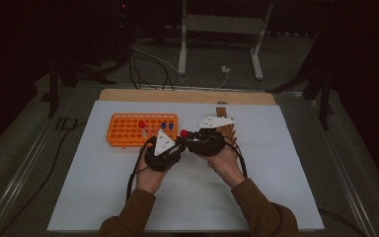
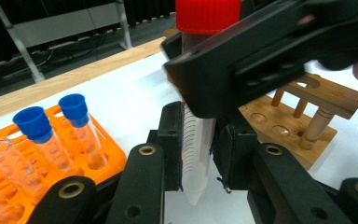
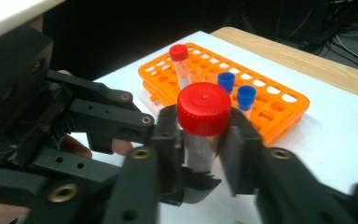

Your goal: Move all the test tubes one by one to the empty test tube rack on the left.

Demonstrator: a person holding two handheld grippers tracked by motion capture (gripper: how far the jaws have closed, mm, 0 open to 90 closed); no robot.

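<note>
Right now, from the high view, I hold both grippers close together over the white desk (image 1: 276, 163), just beside the orange rack (image 1: 128, 132), so one can pass the tube to the other. From the left gripper view, my left gripper (image 2: 199, 154) is pinching the red-capped tube (image 2: 196, 154) low down, tip pointing down, with the wooden stand (image 2: 307, 126) behind. From the right gripper view, my right gripper (image 3: 200, 140) sits around the tube just under its red cap (image 3: 203, 108); I think its jaws are loosening.
</note>
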